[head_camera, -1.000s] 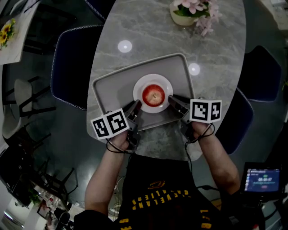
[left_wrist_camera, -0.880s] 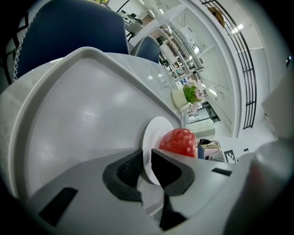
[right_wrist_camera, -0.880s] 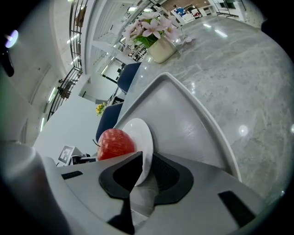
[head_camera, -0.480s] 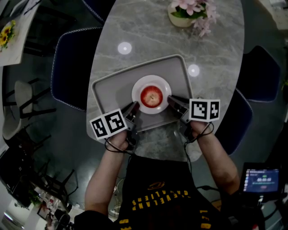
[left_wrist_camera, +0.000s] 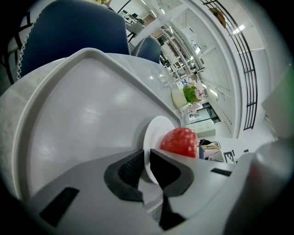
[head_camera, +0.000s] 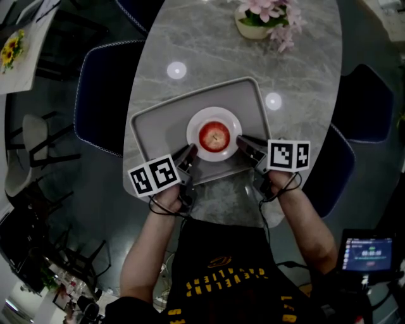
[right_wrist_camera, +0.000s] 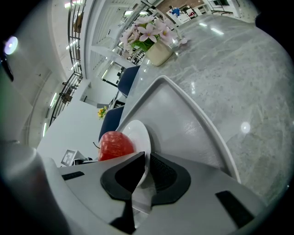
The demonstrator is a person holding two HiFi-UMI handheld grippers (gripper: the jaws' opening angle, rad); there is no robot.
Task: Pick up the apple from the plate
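A red apple point(head_camera: 214, 136) sits on a small white plate point(head_camera: 196, 123) in the middle of a grey tray point(head_camera: 158, 120). My left gripper point(head_camera: 192, 150) is at the plate's near-left rim, and my right gripper point(head_camera: 240, 140) is at its near-right rim. In the left gripper view the plate's edge point(left_wrist_camera: 154, 133) runs into the narrow gap of the left gripper point(left_wrist_camera: 147, 167), with the apple point(left_wrist_camera: 180, 142) just behind. In the right gripper view the plate's edge point(right_wrist_camera: 138, 133) likewise sits inside the right gripper point(right_wrist_camera: 147, 170), beside the apple point(right_wrist_camera: 115, 144). Neither gripper touches the apple.
The tray lies on an oval marble table point(head_camera: 209, 44). A pot of pink flowers point(head_camera: 262, 16) stands at the table's far end. Dark blue chairs stand at the left point(head_camera: 101, 88) and right point(head_camera: 367, 104). A small screen point(head_camera: 367, 253) is at lower right.
Almost nothing. Both grippers stay at the plate's rim, and the apple and plate keep their place on the tray; only the view shifts slightly.
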